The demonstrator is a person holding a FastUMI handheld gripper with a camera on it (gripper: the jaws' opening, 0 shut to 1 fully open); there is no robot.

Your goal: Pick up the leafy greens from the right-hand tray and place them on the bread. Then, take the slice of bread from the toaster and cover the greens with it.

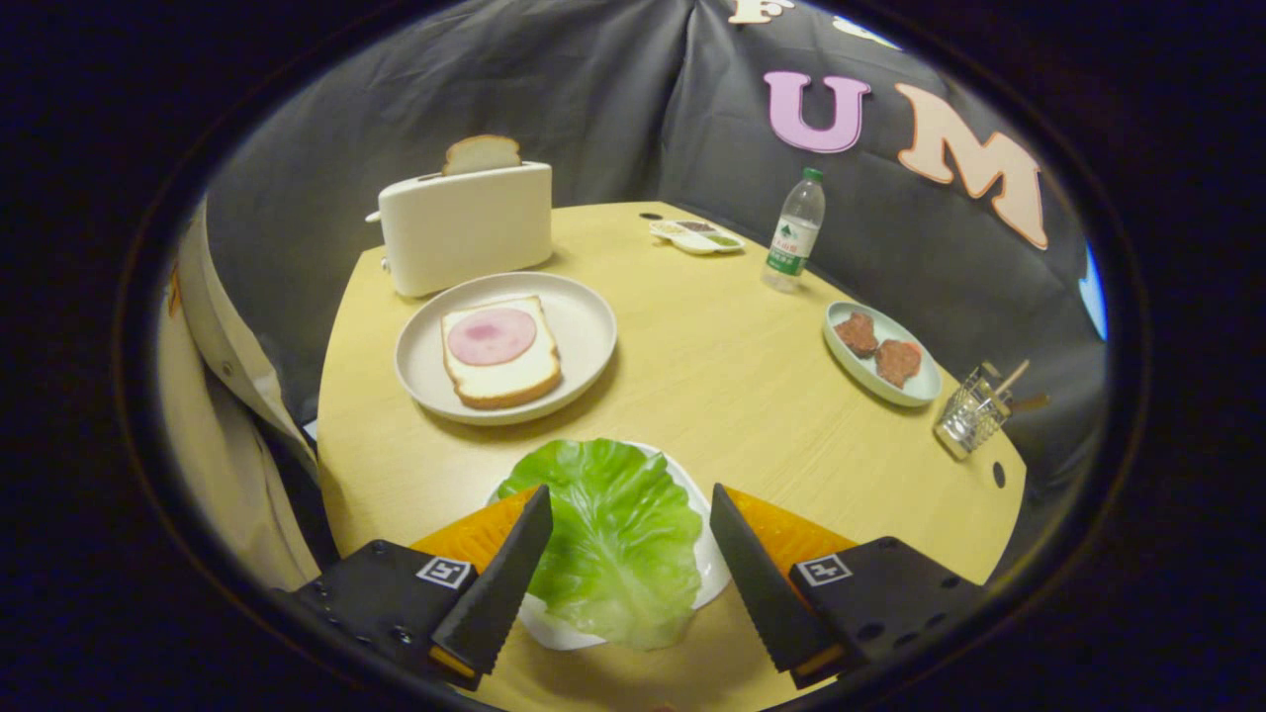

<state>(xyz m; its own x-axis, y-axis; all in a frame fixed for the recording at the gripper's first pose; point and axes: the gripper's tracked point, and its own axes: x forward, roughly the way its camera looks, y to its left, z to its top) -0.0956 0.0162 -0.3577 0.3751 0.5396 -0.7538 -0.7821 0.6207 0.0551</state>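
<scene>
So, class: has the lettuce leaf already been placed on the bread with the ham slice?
No: the lettuce leaf lies on its white tray between the open hand-held gripper fingers, while the bread carries only ham.

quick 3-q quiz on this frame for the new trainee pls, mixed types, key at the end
1. True or false: the gripper has its fingers spread open, with the lettuce leaf lying between them.
2. What sits on top of the bread slice on the round plate?
A. a leaf
B. a pink round of ham
C. nothing
3. Fill in: a second slice of bread sticks up out of the ____, beyond the round plate.

Key:
1. true
2. B, the ham
3. toaster
</scene>
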